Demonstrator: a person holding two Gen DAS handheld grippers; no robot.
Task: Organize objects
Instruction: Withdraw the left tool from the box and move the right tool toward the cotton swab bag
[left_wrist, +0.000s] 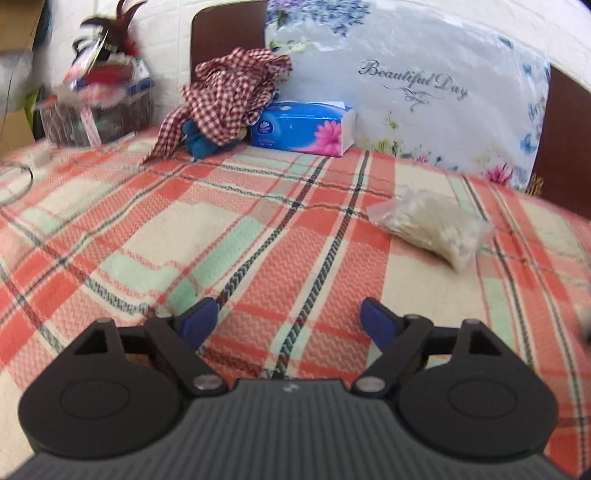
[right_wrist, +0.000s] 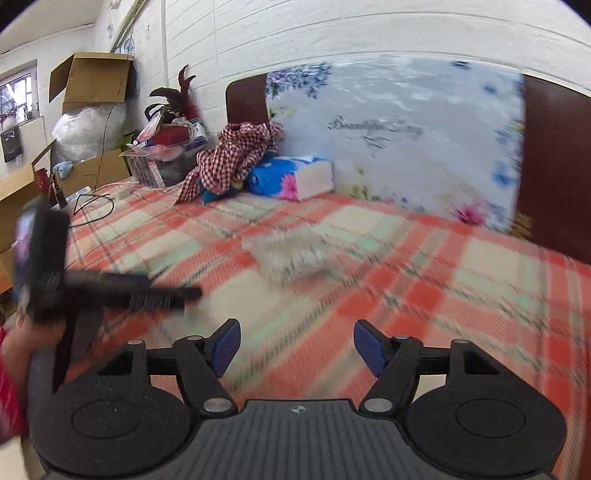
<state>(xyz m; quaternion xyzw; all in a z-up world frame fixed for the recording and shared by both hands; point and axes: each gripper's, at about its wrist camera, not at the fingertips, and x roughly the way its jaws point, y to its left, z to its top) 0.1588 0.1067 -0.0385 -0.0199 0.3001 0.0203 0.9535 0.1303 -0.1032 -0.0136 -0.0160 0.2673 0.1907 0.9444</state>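
Pillow (left_wrist: 424, 99) against the headboard (left_wrist: 225, 37) reads "Beautiful Day" in curly script, with flowers printed round the edges. Beside it there's a blue tissue pack (left_wrist: 303, 127) with a pink flower, logo too small to read, then a crumpled red gingham cloth (left_wrist: 229, 99). The task's thing, a crinkly clear bag (left_wrist: 432, 225) of pale stuff, lies flat on the woven plaid bed (left_wrist: 184, 236), long axis slanting toward the pillow. Left tongs (left_wrist: 288, 319) and right tongs (right_wrist: 295, 345) both gape, nothing between them.

A red, cream and mint plaid blanket (left_wrist: 221, 229), a red-white gingham cloth (left_wrist: 229, 99), a blue tissue pack (left_wrist: 303, 127).
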